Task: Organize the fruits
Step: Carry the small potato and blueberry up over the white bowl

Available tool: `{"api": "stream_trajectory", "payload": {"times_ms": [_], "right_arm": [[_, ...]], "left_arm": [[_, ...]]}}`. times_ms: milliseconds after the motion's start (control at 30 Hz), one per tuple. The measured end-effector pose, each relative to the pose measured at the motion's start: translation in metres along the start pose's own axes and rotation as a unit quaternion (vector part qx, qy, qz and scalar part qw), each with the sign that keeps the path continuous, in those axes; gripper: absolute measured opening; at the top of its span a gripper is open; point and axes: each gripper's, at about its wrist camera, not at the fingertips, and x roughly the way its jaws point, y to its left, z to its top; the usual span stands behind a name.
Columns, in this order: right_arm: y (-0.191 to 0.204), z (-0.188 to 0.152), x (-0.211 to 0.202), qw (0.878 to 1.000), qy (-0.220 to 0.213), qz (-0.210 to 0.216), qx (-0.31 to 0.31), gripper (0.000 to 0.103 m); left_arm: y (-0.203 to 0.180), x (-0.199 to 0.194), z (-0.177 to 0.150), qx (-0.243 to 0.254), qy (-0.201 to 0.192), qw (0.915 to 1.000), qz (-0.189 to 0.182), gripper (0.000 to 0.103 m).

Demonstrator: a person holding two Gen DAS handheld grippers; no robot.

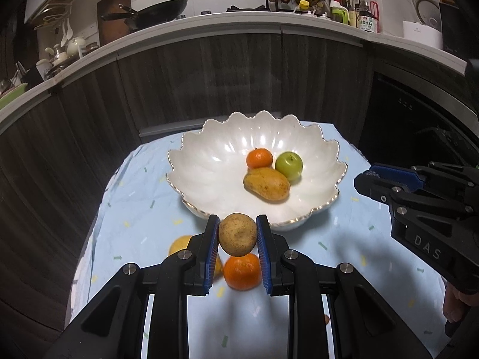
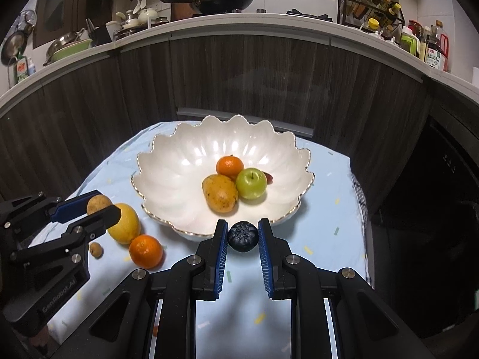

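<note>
The left claw (image 1: 238, 234) clamps a brown round fruit (image 1: 238, 234) just short of the scalloped white bowl (image 1: 209, 161), with an orange (image 1: 242, 272) and a yellow fruit (image 1: 179, 243) on the surface (image 1: 143, 209) beneath it. The right claw (image 2: 242, 236) pinches a dark blue fruit (image 2: 242, 236) at the bowl's near rim. Ahead of both claws, the bowl holds a mandarin (image 1: 259, 158), green apple (image 1: 289, 165) and mango (image 1: 267, 185); beyond the pale blue cloth stand dark wood cabinets (image 1: 209, 83) under a kitchen counter (image 1: 239, 21) crowded with a wok (image 1: 158, 10) and bottles (image 1: 359, 15).
</note>
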Motion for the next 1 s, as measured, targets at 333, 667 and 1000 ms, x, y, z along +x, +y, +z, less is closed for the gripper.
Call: {"api": "stream_trajectory", "payload": {"times_ms": [333, 667, 1000], "right_arm": [[0.001, 0.017, 0.007, 1.0, -0.008, -0.004, 0.003, 0.022], [-0.003, 0.028, 0.023, 1.0, -0.001, -0.009, 0.026, 0.022], [-0.007, 0.037, 0.043, 0.999, 0.009, -0.012, 0.045, 0.022]], "left_arm": [[0.009, 0.01, 0.015, -0.002, -0.007, 1.0, 0.006, 0.025], [0.016, 0.03, 0.026, -0.002, -0.002, 1.0, 0.007, 0.025], [0.026, 0.051, 0.038, -0.005, 0.001, 1.0, 0.004, 0.025]]}}
